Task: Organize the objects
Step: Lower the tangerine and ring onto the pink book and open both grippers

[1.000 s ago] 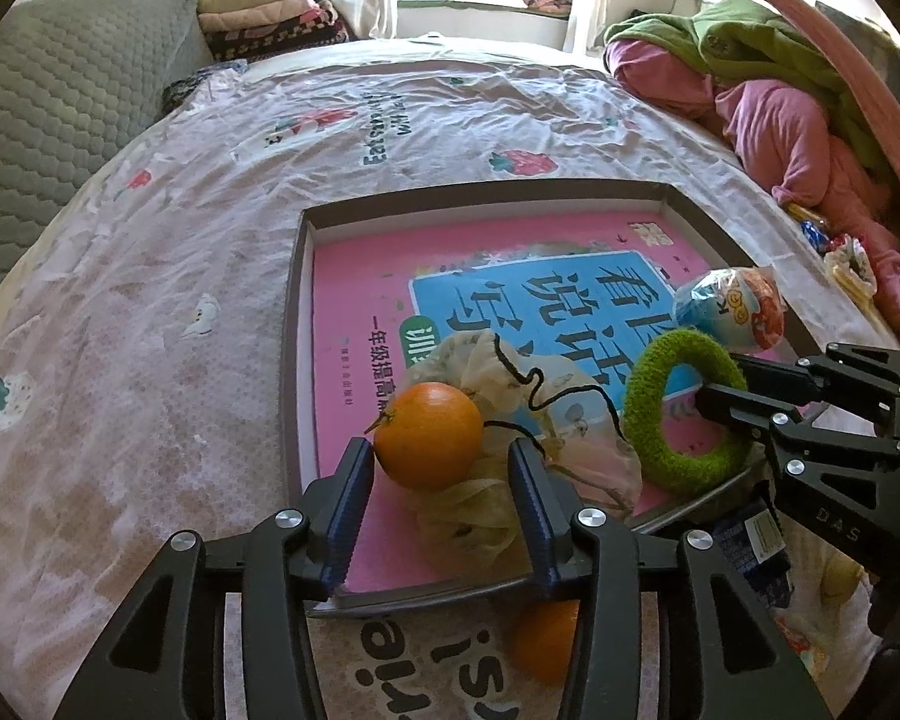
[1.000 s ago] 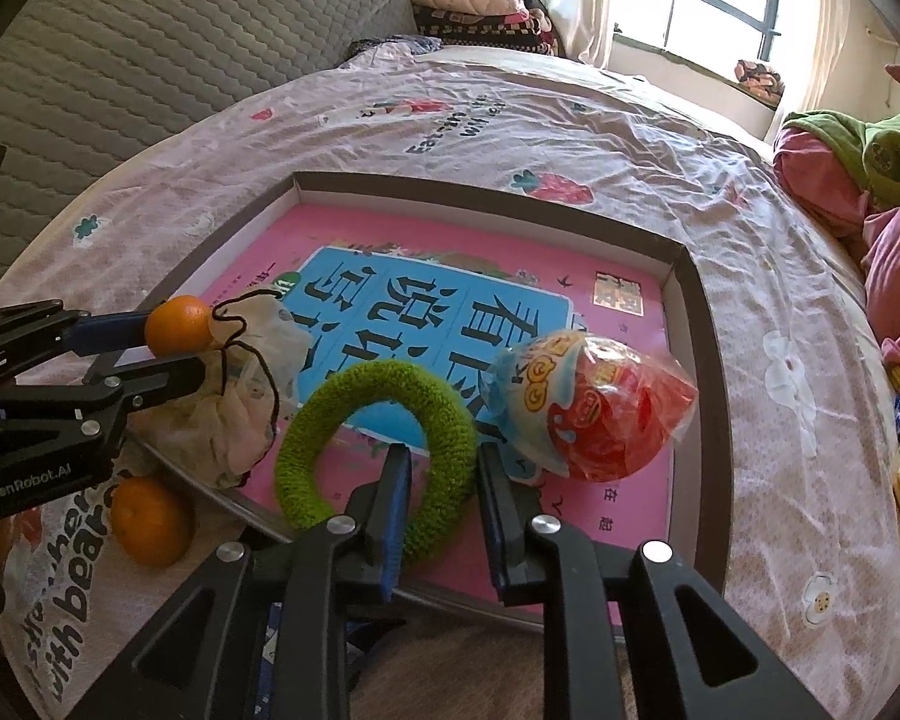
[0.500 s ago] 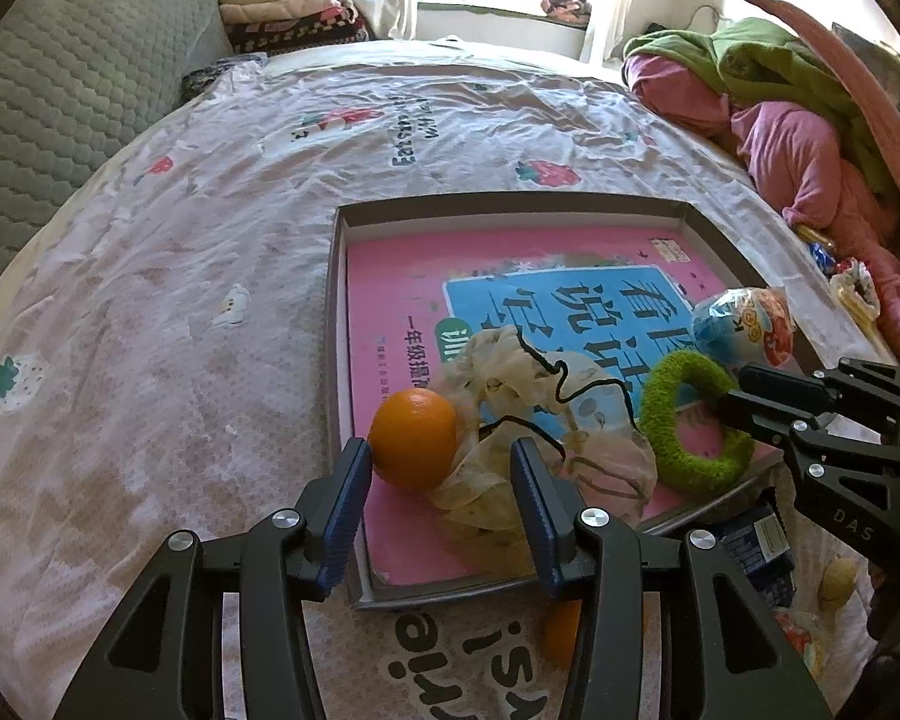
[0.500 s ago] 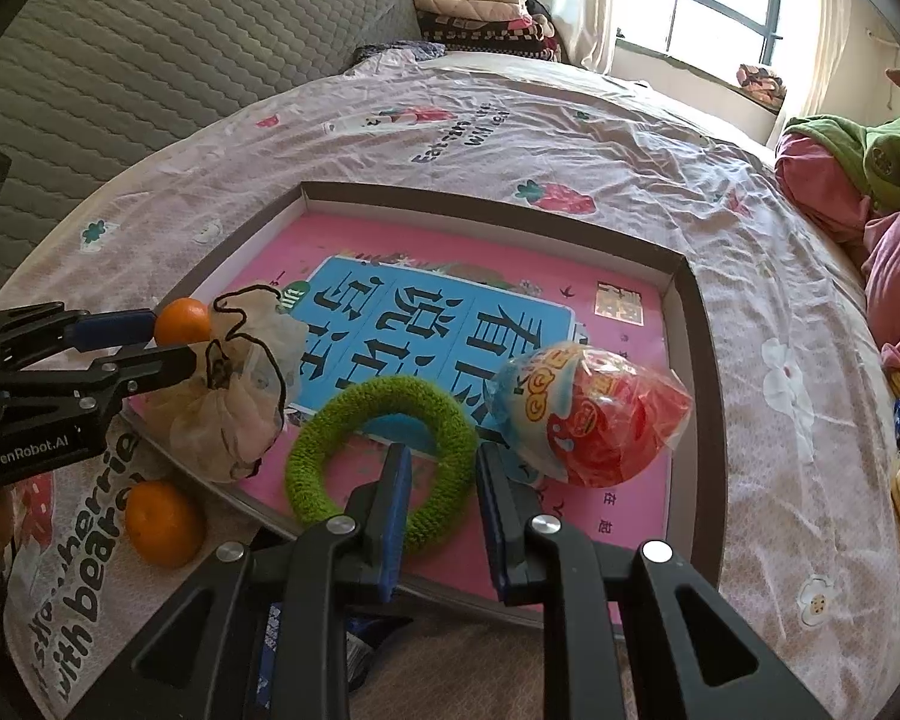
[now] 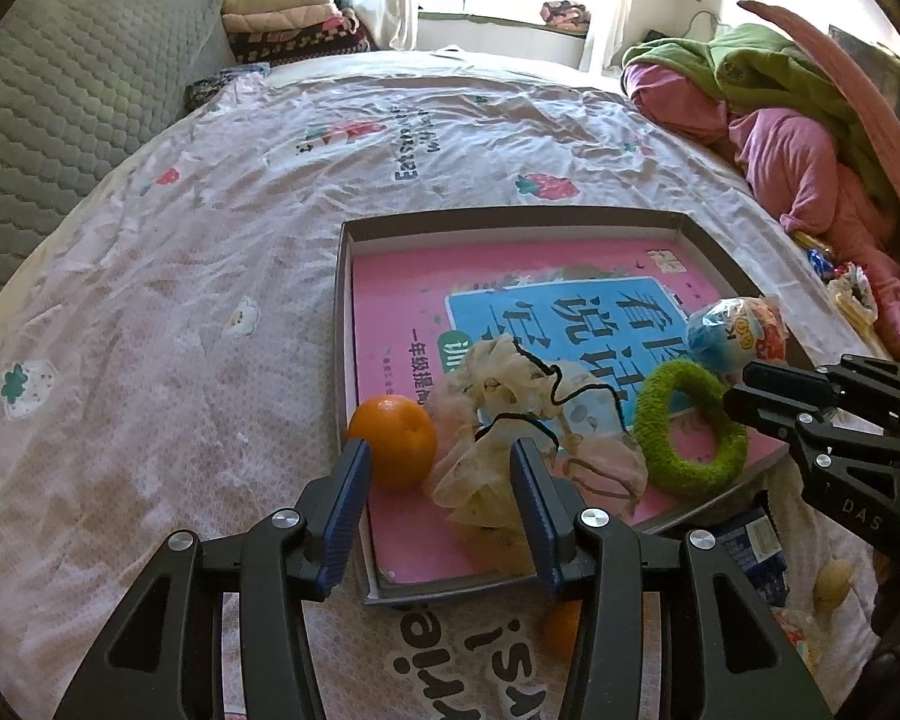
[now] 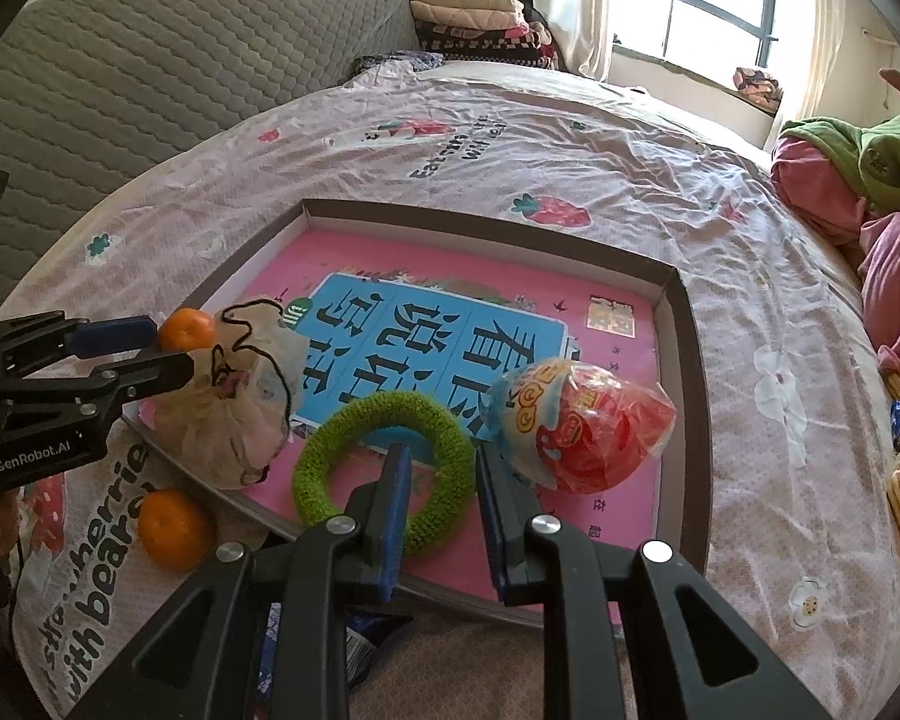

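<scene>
Green ring (image 6: 384, 468): in tray (image 6: 684, 360), clamped at its 5 o'clock rim by right gripper (image 6: 441, 480). Left gripper (image 5: 438, 480): jaws apart, holding nothing, orange (image 5: 393, 441) at its 11 o'clock.

Readable text only.

Left hand-held gripper (image 6: 168, 354), side of body, white lettering: "GenRobot.AI".

Right hand-held gripper (image 5: 744, 390), body: "DAS".

Bed sheet (image 6: 570, 138), large black print at the near edge: "with bear…" and "…strawberrie…", partly covered. Smaller print toward the far edge: "Eat…" and "with…"; the rest is illegible.

Pink book (image 6: 618, 354) in the tray (image 6: 684, 324): large Chinese title on the blue panel, seen upside down; not reliably readable.
</scene>
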`<state>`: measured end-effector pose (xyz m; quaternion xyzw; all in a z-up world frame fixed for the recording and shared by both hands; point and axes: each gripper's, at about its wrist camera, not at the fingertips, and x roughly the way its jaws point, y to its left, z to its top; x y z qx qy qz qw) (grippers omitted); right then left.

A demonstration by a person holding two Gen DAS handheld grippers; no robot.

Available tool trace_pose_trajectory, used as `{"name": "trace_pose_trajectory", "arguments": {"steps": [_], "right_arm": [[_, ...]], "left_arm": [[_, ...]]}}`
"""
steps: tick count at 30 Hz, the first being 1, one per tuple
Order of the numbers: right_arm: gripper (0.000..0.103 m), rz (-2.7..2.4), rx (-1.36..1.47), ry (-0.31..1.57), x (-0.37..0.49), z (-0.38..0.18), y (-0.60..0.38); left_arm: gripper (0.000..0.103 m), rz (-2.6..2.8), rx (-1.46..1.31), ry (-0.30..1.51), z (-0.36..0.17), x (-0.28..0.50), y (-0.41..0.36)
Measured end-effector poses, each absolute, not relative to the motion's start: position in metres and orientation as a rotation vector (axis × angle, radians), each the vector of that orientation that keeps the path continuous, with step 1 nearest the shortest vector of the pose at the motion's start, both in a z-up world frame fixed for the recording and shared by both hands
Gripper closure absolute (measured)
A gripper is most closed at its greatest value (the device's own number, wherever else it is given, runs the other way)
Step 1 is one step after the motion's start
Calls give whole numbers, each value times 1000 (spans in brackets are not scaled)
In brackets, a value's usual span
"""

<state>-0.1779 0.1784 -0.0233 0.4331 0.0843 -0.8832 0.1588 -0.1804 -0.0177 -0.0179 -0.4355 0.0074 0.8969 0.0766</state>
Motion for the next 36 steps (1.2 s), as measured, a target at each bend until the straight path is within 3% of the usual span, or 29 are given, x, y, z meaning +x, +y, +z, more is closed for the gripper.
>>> {"name": "trace_pose_trajectory", "arguments": {"steps": [18, 22, 25, 29, 36], "right_arm": [[81, -2530, 1216, 236, -175, -16, 178], [81, -2535, 1215, 238, -174, -15, 178], [80, -2542, 1213, 243, -174, -14, 178], [71, -2542, 1212, 236, -173, -13, 178], [64, -2557, 1197, 234, -172, -11, 180]], "left_arm": [[50, 2712, -1253, 74, -5, -171, -12], [41, 2718, -1237, 67, -2, -168, -12], [41, 2726, -1224, 77, 0, -166, -12], [40, 2730, -1215, 79, 2, -163, -11], [38, 2726, -1192, 87, 9, -156, -10]]}}
